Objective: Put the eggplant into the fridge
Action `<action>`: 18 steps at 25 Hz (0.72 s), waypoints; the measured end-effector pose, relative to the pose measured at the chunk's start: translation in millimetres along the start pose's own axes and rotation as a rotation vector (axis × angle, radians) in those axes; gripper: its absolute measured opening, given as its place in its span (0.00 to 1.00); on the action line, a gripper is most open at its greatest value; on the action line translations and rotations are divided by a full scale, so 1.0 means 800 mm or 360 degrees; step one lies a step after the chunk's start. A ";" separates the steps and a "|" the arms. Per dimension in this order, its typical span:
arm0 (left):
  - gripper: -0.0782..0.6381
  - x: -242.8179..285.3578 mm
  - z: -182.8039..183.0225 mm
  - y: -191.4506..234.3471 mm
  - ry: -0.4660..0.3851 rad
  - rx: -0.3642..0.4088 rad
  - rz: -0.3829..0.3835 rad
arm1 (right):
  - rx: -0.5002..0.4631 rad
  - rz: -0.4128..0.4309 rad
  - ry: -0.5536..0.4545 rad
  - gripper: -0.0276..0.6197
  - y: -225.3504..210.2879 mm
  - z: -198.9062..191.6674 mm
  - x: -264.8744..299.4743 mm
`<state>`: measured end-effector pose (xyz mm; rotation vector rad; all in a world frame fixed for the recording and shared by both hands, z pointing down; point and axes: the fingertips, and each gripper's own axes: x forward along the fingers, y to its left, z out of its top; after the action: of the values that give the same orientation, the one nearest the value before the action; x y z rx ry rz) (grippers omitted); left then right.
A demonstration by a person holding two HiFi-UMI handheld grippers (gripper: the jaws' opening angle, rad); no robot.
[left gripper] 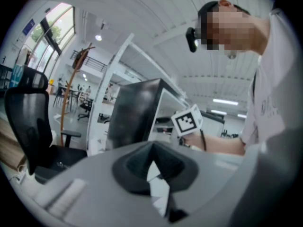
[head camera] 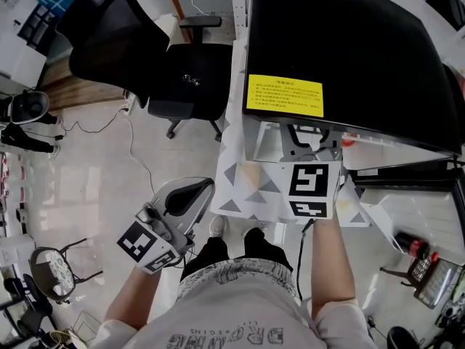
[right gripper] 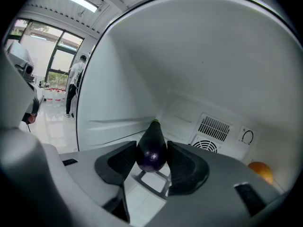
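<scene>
One fridge (head camera: pixel 341 42): glossy black outside, smooth white plastic inside, yellow label (head camera: pixel 284 97) with print too small to read. Black mesh-back chair (head camera: pixel 145 49) far left. Left gripper (left gripper: pixel 152 148) clenched, empty, near left. Right gripper (right gripper: pixel 154 151) grasping the eggplant (right gripper: pixel 151 145), which is glossy dark purple, tapered, and inside the fridge. Round orange fruit (right gripper: pixel 260 170) far right inside.

An open office or lab: swivel chair (head camera: pixel 192 78), white shelving frames (left gripper: pixel 110 93), tall windows (left gripper: pixel 53 31).

Blk office chair (head camera: pixel 189 78) beside patterned cloth (head camera: pixel 243 187), pale floor (head camera: pixel 94 173).
</scene>
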<state>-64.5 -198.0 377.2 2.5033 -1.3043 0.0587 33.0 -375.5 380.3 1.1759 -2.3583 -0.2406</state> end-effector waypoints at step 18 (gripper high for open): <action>0.12 -0.004 0.003 -0.003 -0.0022 0.0006 0.0003 | 0.0046 0.0035 0.0033 0.37 0.005 -0.002 0.003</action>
<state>-64.7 -194.6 373.5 2.5100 -1.3136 0.0447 29.9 -374.9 383.7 1.1597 -2.3625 -0.1864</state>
